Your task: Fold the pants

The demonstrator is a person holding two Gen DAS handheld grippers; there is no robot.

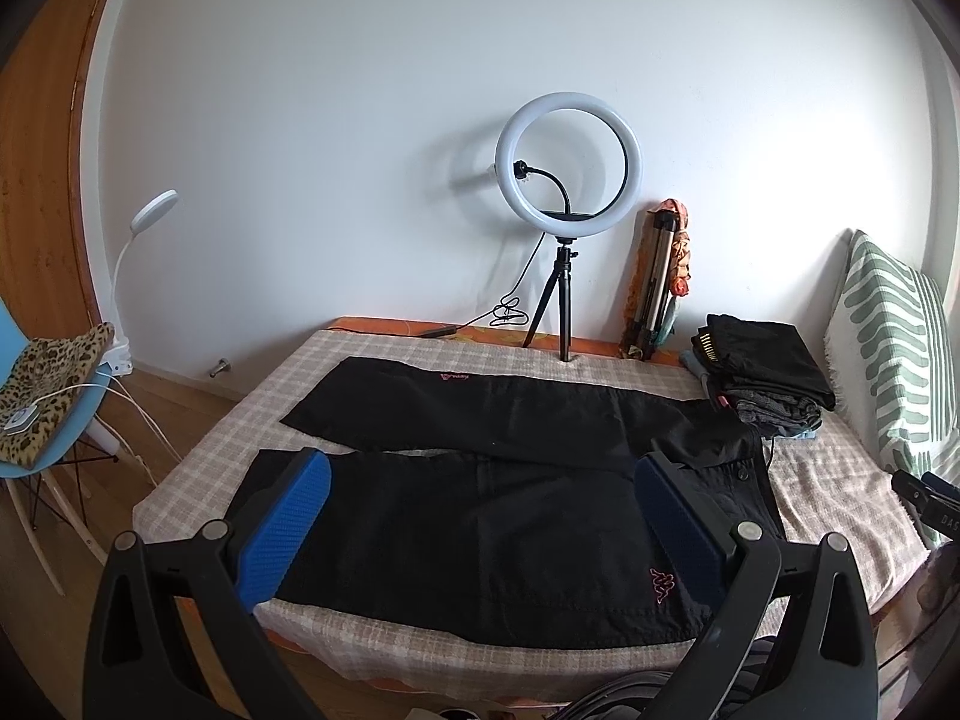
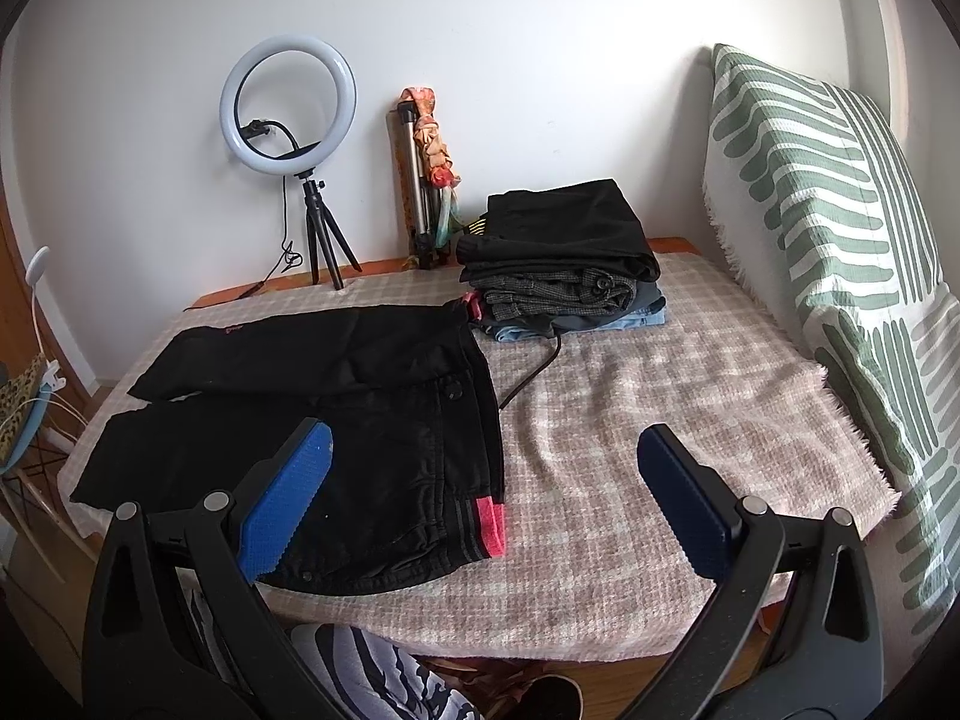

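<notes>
Both grippers hang spread wide and empty above the near edge of the pink-and-white checked bed cover [image 2: 660, 396]. Ahead of the left gripper [image 1: 480, 516] lie the flat black fabric pants [image 1: 480, 480], legs running leftward and waistband to its right. The right gripper [image 2: 483, 498] seems not to touch them. Beyond it sits a stack of folded dark clothes [image 2: 564, 252], farther left a white ring light on a black tripod [image 2: 288, 96].

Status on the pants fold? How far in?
Done: black pants laid flat on the bed, legs apart; a folded stack sits behind. In hand: nothing; left gripper and right gripper are open above the fabric. Left: every fold.
</notes>
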